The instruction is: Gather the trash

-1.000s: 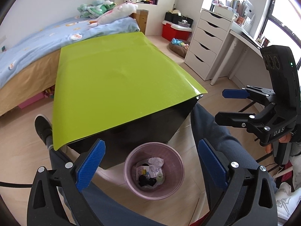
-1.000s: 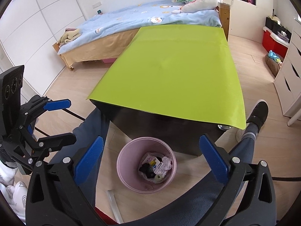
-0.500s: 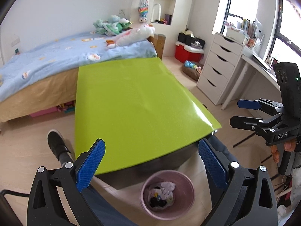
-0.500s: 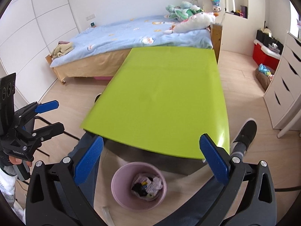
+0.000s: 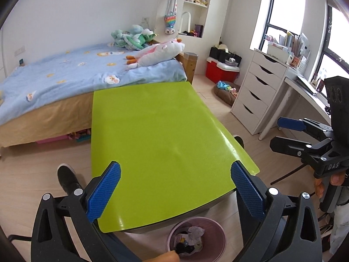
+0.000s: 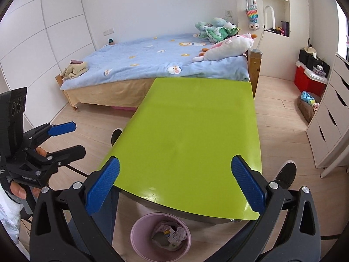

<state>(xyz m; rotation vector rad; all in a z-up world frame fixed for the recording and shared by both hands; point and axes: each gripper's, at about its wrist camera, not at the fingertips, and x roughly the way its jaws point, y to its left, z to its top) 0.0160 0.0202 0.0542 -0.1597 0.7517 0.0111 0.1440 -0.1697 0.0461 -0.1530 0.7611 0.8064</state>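
Pink bin point(image 6: 160, 233) sits on the floor at the bench's point(image 6: 192, 135) near edge, handy for dropping crumpled trash point(image 6: 171, 234) in. Left gripper point(image 5: 174, 194) and right gripper point(image 6: 174, 187) both hang released and empty above the bare green top, so collecting looks finished.

One green table point(image 6: 196, 131), one pink bin point(image 6: 139, 235) — two tongs, left point(image 5: 174, 192), right point(image 6: 174, 187) — one bed point(image 6: 152, 65).
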